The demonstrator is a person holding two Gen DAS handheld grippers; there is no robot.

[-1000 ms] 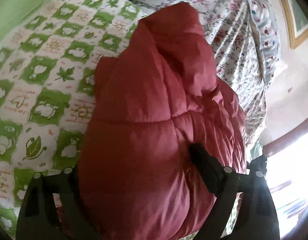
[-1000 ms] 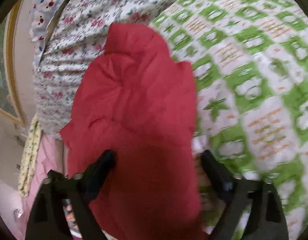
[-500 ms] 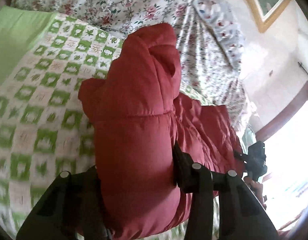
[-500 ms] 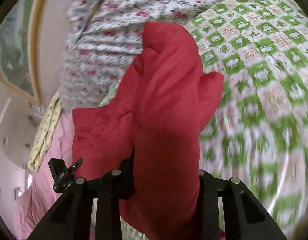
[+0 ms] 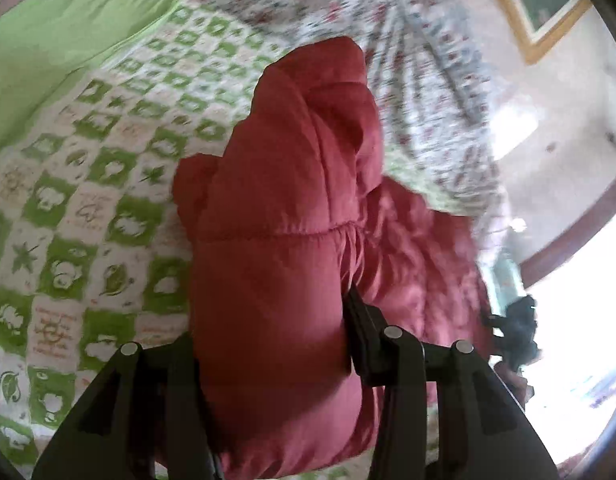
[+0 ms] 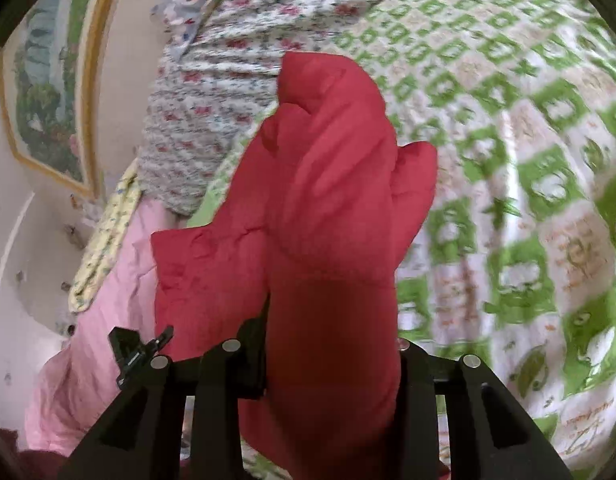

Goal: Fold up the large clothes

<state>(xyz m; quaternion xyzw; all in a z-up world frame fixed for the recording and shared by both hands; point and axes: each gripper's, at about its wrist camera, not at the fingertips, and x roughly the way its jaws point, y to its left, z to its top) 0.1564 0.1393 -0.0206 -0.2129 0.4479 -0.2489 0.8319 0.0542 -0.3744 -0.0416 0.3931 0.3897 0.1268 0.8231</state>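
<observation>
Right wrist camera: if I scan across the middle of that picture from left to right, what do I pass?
Framed picture on the wall → pink bedding → red puffy jacket, pinched low down by the right hand-held gripper → green-and-white patterned quilt.

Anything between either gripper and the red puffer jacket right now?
Nothing visible. The left gripper and the right gripper are each already clamped on a fold of the red puffer jacket, held above the green checked quilt.
</observation>
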